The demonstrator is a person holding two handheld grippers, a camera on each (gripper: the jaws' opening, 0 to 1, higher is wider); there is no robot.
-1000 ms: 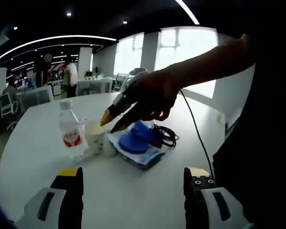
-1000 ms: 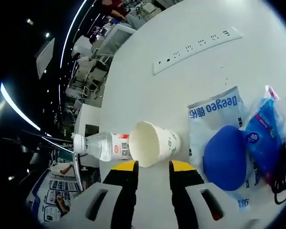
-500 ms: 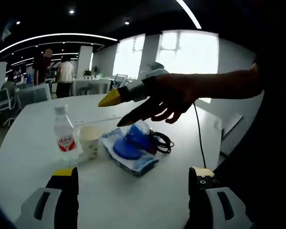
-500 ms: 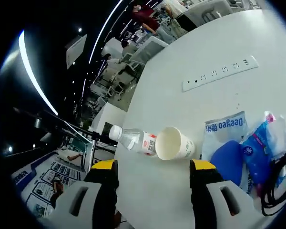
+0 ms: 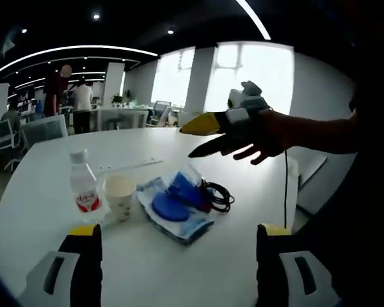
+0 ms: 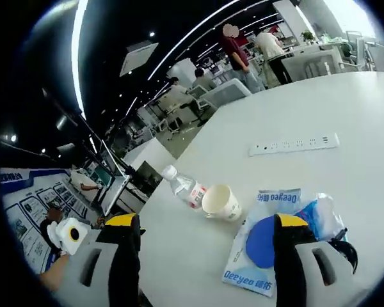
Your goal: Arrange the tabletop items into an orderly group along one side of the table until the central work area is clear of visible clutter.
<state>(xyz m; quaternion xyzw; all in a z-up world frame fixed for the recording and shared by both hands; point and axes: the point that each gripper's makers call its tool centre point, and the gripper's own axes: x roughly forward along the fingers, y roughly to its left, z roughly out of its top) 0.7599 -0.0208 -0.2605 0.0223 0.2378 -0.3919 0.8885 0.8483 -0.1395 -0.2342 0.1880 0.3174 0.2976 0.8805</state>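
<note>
Since a second ago the right gripper (image 5: 205,125) has lifted off the paper cup (image 5: 120,194), fingers apart and empty. On the desk (image 5: 45,160), wipes pack (image 6: 259,252), bottle (image 5: 83,185) and cup cluster ahead; left gripper (image 5: 177,238), fingers apart, sits nearer.

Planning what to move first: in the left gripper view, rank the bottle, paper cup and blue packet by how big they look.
1. Blue packet, widest.
2. Bottle.
3. Paper cup, shortest.
They sit side by side, so nearness hardly skews this.
</note>
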